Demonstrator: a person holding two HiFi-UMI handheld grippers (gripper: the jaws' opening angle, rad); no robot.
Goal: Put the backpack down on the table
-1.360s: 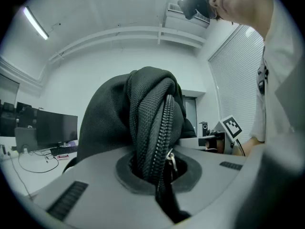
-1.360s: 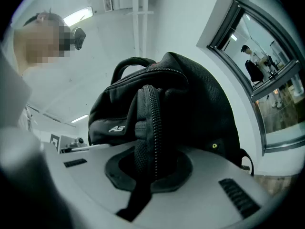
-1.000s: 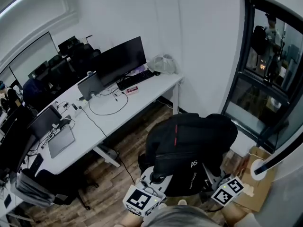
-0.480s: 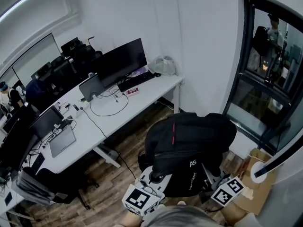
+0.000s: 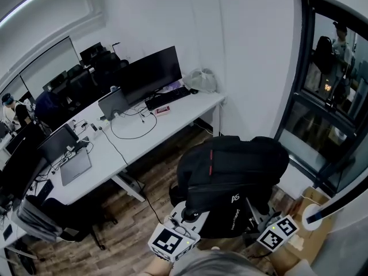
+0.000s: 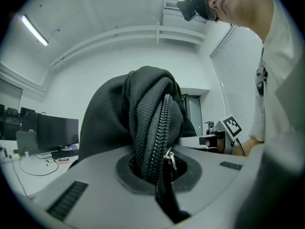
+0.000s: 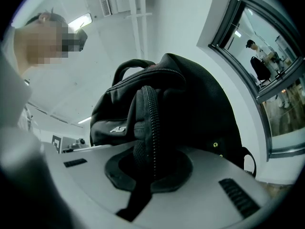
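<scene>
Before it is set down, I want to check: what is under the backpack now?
Wooden floor shows beside the backpack; the table stands apart, to the left. What lies straight beneath is covered by the backpack itself.

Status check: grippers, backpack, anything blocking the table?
Left gripper and right gripper both shut on backpack zipper edges. Backpack aloft, not yet on table. Monitor, keyboard, laptop occupy tabletop.

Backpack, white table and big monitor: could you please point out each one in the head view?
backpack (image 5: 241,165), head view, on its black top panel.
white table (image 5: 192,109), head view, on bare tabletop near the right end.
big monitor (image 5: 150,72), head view, on the middle of its dark screen.
</scene>
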